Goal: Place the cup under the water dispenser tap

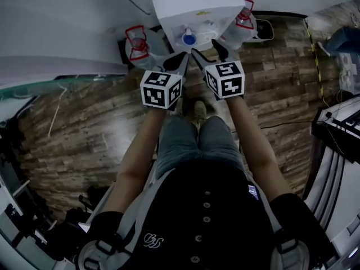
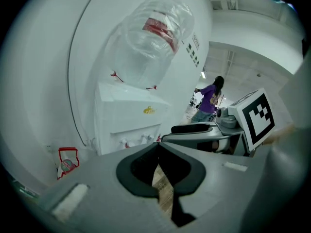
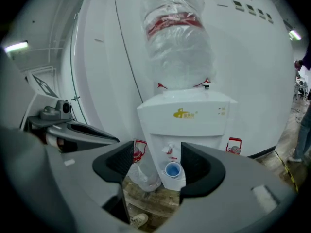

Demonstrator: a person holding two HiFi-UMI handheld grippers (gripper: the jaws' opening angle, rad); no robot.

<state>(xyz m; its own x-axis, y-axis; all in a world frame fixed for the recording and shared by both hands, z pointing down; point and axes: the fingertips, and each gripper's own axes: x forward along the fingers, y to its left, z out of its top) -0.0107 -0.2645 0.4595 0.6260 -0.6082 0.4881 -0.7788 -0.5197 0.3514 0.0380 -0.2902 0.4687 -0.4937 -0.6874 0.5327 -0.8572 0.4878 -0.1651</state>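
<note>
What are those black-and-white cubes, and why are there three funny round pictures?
A person holds a pinching tool, called a gripper, in each hand; the cubes are parts of them. One picture comes from a camera on the person's head, looking down. The other two come from cameras riding on the grippers. The left gripper is pinched shut and the right gripper is open; both are empty. Ahead stands a white water dispenser with a blue cup under its tap.

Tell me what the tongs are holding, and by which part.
Nothing is held. The left tongs are shut on nothing; the right tongs stand open and empty, with the blue cup apart, under the dispenser tap.
</note>
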